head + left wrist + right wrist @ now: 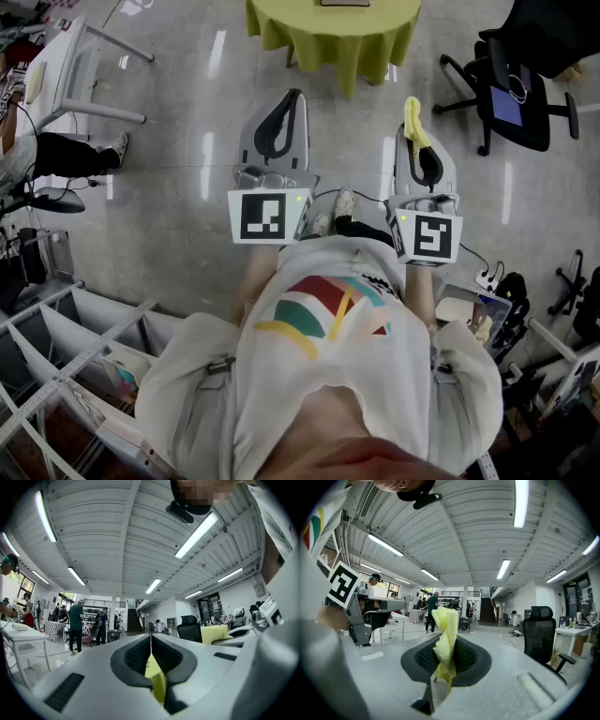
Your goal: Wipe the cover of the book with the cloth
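Observation:
A yellow cloth (pixel 413 120) is pinched upright in my right gripper (pixel 412 103), whose jaws are shut on it. In the right gripper view the cloth (pixel 446 634) stands crumpled between the black pads (pixel 471 660) of that gripper (pixel 447 644). My left gripper (pixel 293 94) is shut with nothing in it; in its own view the pads meet at the tip (pixel 151 641). Both grippers are held level at chest height, side by side. Ahead stands a round table with a yellow-green cover (pixel 333 33). A dark flat thing (pixel 345 2) lies on it at the picture's top edge, mostly cut off.
A black office chair (pixel 511 84) stands to the right on the grey floor. At the far left is a white table (pixel 66 66). White shelf frames (pixel 56 347) are at the lower left, and cables and a power strip (pixel 487 277) at the right. People (pixel 75 620) stand far off.

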Available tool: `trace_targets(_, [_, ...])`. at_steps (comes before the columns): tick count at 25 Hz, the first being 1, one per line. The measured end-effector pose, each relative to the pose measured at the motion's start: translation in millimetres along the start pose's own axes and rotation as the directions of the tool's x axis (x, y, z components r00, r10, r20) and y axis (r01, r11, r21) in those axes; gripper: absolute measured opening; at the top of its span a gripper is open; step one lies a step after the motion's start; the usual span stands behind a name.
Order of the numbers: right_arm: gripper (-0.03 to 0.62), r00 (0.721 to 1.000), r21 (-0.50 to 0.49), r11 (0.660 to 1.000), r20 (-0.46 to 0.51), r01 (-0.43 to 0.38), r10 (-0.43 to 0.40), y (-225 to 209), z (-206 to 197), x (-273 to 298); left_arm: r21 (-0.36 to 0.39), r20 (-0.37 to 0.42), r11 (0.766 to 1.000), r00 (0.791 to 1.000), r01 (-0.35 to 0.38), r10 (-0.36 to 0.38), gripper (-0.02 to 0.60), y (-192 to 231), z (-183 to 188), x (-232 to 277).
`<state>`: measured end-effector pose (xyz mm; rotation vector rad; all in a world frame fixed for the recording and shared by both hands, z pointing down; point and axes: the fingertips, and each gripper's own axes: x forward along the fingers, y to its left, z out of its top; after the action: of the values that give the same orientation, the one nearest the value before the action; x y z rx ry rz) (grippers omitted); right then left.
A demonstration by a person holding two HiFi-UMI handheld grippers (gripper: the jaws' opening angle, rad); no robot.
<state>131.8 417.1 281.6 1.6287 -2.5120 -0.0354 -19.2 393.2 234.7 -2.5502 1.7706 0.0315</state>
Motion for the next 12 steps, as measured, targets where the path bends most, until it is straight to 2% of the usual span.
trace_targets(12, [0.029,1.0,-0.001,1.0,-0.007,0.003,-0.003,-14.5,-4.3,10.9,0.032,0.011,0.999,1.0,0.006,-0.006,0.017,-4.1,10.3,18.7])
